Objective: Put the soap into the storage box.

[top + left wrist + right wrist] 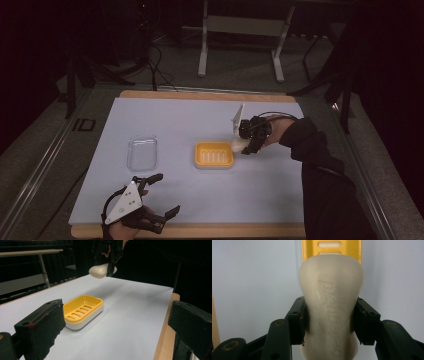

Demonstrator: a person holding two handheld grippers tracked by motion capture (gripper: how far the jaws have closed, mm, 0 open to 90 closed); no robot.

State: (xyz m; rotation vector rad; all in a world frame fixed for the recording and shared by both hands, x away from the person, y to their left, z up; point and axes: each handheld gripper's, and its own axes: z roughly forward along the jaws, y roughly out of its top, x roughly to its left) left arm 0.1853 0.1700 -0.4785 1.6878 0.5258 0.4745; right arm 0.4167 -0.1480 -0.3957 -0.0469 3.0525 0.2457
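Note:
A cream bar of soap is clamped between the jaws of my right gripper, which hangs in the air just off the right end of the yellow soap dish. From the left gripper view the soap floats well above the dish. In the right gripper view the dish's slotted tray lies beyond the bar. My left gripper rests near the table's front left edge, open with nothing between its jaws, pointing toward the dish.
A clear plastic lid or tray lies left of the dish on the pale blue mat. The wooden table edge runs along the front. Table legs stand on the floor beyond.

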